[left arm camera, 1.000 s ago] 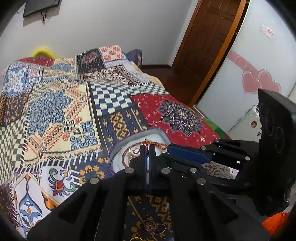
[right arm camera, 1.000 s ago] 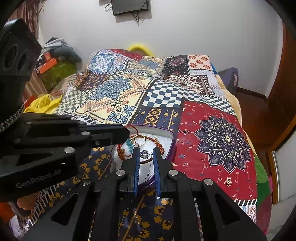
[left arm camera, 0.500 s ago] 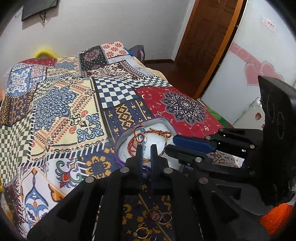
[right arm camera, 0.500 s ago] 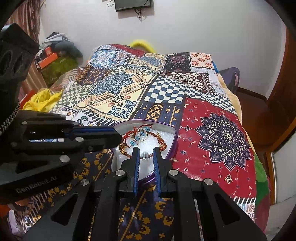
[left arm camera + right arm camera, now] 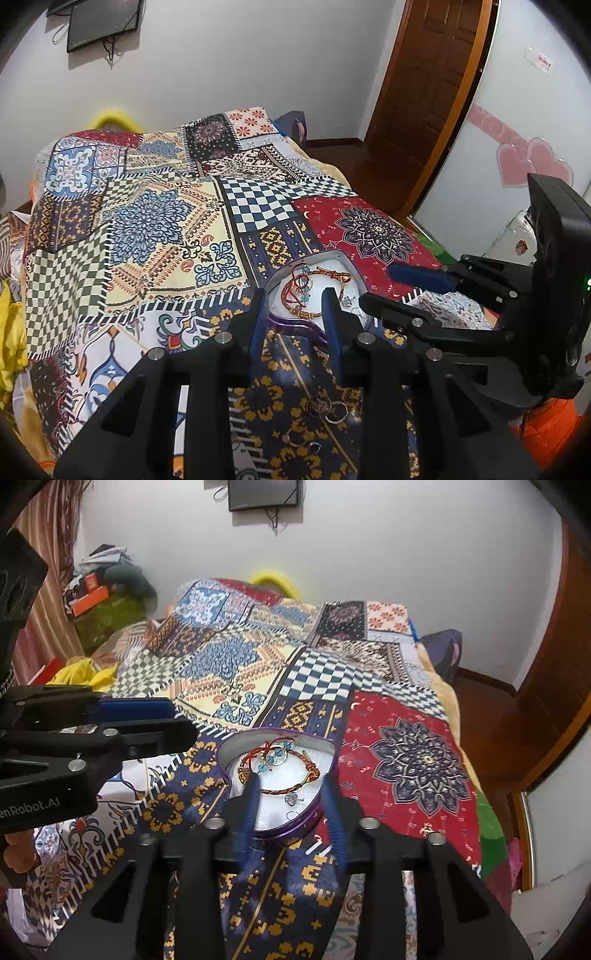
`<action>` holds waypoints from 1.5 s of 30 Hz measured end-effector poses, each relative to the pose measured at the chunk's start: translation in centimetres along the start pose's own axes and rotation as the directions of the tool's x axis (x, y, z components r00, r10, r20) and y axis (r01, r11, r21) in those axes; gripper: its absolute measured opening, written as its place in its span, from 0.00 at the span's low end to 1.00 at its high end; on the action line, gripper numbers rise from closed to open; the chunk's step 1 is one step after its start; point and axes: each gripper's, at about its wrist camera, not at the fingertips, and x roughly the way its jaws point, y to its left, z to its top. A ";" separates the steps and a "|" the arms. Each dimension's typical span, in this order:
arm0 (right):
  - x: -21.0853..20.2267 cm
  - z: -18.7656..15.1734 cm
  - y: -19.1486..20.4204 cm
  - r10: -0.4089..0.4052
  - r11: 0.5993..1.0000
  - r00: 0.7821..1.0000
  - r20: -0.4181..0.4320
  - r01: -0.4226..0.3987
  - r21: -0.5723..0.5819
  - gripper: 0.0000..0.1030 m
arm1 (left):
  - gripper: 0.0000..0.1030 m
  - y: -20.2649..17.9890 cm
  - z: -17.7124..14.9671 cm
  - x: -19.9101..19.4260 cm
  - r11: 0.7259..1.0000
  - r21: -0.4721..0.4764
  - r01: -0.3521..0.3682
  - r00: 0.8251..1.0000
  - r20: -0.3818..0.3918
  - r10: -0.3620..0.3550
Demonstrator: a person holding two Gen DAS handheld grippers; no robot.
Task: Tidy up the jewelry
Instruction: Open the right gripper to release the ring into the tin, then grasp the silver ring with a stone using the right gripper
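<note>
A purple heart-shaped tin with a white padded lining (image 5: 295, 821) sits on the patchwork-quilted bed (image 5: 406, 753), near the bed's foot edge. Inside it lie a braided red-and-brown cord bracelet (image 5: 291, 789), a red string bracelet with turquoise beads (image 5: 275, 755) and a small silver pendant (image 5: 293, 799). The right gripper (image 5: 291, 814) hovers just in front of the tin, its jaws apart and empty, flanking the tin's near point. The left gripper (image 5: 293, 323) also has its jaws apart, holding nothing, just short of the tin. Several loose metal rings (image 5: 328, 408) lie on the quilt below the left gripper, closer to the foot edge.
</note>
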 end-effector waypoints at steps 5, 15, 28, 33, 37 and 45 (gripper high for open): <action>-1.8 -0.1 0.1 -0.004 1.000 1.000 0.030 0.004 0.016 0.38 | 0.37 -0.3 -0.5 -1.9 1.000 -0.002 -0.014 1.000 0.018 0.014; -4.2 -1.4 0.8 0.021 0.998 0.999 0.047 -0.023 0.051 0.38 | 0.44 0.2 -3.4 -4.4 0.997 -0.014 -0.070 0.998 -0.007 0.070; -2.0 -5.0 3.2 0.086 0.995 0.995 -0.057 -0.083 0.062 0.38 | 0.44 0.6 -8.6 -2.7 0.996 0.029 -0.088 0.988 -0.127 0.091; -0.7 -6.0 3.8 0.114 0.992 0.988 -0.103 -0.108 0.057 0.38 | 0.43 1.0 -9.7 -1.3 0.998 0.012 -0.067 0.985 -0.161 0.068; 0.1 -6.0 4.2 0.130 0.991 0.984 -0.118 -0.125 0.048 0.38 | 0.30 0.8 -9.7 -0.6 0.999 0.009 -0.033 0.986 -0.163 0.034; 1.2 -5.6 4.2 0.155 0.988 0.980 -0.121 -0.154 0.022 0.38 | 0.18 1.0 -10.1 1.2 1.000 -0.011 0.014 0.981 -0.196 -0.016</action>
